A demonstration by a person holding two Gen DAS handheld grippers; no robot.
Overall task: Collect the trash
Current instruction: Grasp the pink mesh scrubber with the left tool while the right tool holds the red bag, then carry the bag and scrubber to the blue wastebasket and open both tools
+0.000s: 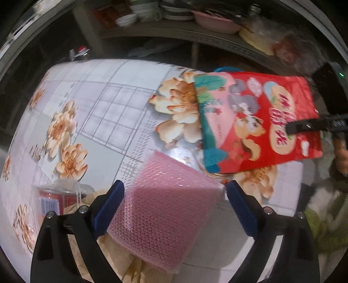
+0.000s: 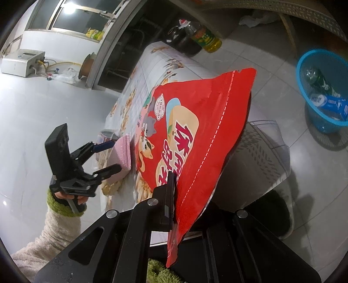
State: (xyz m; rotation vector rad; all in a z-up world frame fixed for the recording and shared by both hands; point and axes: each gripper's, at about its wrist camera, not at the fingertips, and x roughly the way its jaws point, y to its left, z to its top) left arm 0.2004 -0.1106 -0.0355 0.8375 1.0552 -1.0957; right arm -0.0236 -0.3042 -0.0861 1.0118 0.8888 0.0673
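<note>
A pink sheet of bubble wrap (image 1: 161,209) lies on the floral tablecloth (image 1: 97,98), between the blue-padded fingers of my left gripper (image 1: 175,185). That gripper points steeply down and stands wide open around the wrap. In the right wrist view the left gripper (image 2: 115,155) is seen from the side, straddling the bubble wrap (image 2: 125,152). A large red snack bag (image 2: 195,130) with cartoon animals hangs over the table, pinched at its edge by my right gripper (image 2: 174,187), which is shut on it. The red bag (image 1: 261,122) also shows at the right of the left wrist view.
A red can under clear plastic (image 1: 54,200) and crumpled tan paper (image 1: 121,261) lie by the left gripper. A blue basket (image 2: 319,122) holding a bottle and a blue packet stands on the tiled floor. An oil bottle (image 2: 206,39) stands beyond the table. A shelf of bowls (image 1: 152,13) is behind.
</note>
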